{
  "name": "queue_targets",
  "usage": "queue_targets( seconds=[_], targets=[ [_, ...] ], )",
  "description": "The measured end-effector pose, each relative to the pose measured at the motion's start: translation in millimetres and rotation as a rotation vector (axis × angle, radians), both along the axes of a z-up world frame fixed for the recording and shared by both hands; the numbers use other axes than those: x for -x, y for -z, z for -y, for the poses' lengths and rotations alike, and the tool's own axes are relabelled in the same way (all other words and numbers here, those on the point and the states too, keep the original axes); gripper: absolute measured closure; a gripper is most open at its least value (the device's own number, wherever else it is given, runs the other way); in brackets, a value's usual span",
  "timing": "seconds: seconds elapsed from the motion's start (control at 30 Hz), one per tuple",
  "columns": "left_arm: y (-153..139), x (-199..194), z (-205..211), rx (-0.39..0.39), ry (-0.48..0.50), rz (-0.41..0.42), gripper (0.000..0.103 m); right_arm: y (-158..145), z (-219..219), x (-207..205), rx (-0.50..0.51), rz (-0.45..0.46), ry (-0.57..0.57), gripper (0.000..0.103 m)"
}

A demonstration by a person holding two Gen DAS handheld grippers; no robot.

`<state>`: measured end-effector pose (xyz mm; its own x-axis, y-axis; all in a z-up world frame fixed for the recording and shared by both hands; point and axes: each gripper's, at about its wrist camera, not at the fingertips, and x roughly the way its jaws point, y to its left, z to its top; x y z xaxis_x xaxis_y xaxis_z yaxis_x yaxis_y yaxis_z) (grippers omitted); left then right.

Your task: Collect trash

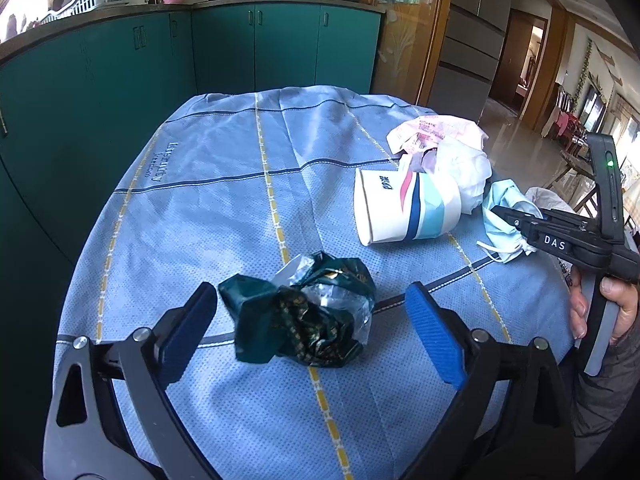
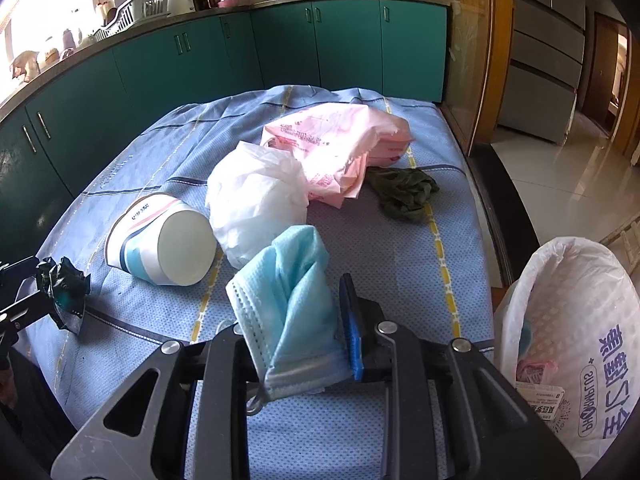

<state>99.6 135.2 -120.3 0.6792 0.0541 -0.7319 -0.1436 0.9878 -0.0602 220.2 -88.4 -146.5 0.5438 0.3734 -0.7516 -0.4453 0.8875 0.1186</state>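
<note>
**Face mask gripped on the right, green wrapper lying free on the left**

The right hand-held gripper (image 2: 316, 320) is clenching a crumpled light-blue disposable face mask (image 2: 294, 300); the mask is bunched between its blue pads, its white ear loop hanging below, near the right edge of the counter. The left hand-held gripper (image 1: 312, 316) is standing spread wide, its blue pads (image 1: 434, 336) on either side of a crumpled dark-green foil wrapper (image 1: 304, 316) without pressing on it; the wrapper is lying on the cloth near the front edge.

A blue checked cloth with yellow stripes (image 1: 224, 208) is covering the counter. A white paper cup with blue and pink bands (image 2: 160, 244) is lying on its side toward the middle, its base facing the right camera. Just beside it, a crumpled white plastic bag (image 2: 256, 204) is touching a pink printed plastic bag (image 2: 332, 140) toward the far edge. A small dark olive rag-like wad (image 2: 402, 192) is lying just right of the pink bag. Beyond the right edge, a bin lined with a white printed bag (image 2: 576, 320) is standing open, holding some rubbish.
</note>
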Motion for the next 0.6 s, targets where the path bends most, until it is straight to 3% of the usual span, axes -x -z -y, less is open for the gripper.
queue_targets(
  seconds=[0.17,0.2,0.3,0.37,0.43,0.47,0.53,0.6],
  targets=[
    [17.9,-13.7,3.4,-0.038,-0.02,-0.056,0.008,3.8,-4.6,0.1,0.025,0.002,0.005,0.046],
    [22.3,-15.8,1.9,-0.034,-0.03,-0.069,0.008,4.6,-6.0,0.0,0.031,0.003,0.006,0.046],
    [28.5,-17.5,-0.2,-0.013,-0.029,-0.083,0.013,6.5,-10.9,0.8,0.049,0.012,-0.001,0.046],
    [30.2,-17.3,0.4,-0.011,-0.015,-0.094,0.032,7.2,-15.4,2.9,0.068,0.025,-0.015,0.046],
    [29.1,-16.5,1.8,-0.023,-0.007,-0.086,0.036,7.4,-17.7,5.7,0.083,0.039,-0.028,0.048],
    [27.7,-15.4,2.7,-0.023,-0.001,-0.078,0.044,8.0,-19.2,6.9,0.084,0.038,-0.045,0.055],
    [24.6,-13.7,5.4,-0.022,0.015,-0.064,0.047,7.8,-22.1,8.9,0.082,0.04,-0.067,0.067],
    [20.4,-11.2,8.7,-0.033,0.022,-0.044,0.047,5.3,-22.8,11.6,0.085,0.063,-0.078,0.073]
  ],
)
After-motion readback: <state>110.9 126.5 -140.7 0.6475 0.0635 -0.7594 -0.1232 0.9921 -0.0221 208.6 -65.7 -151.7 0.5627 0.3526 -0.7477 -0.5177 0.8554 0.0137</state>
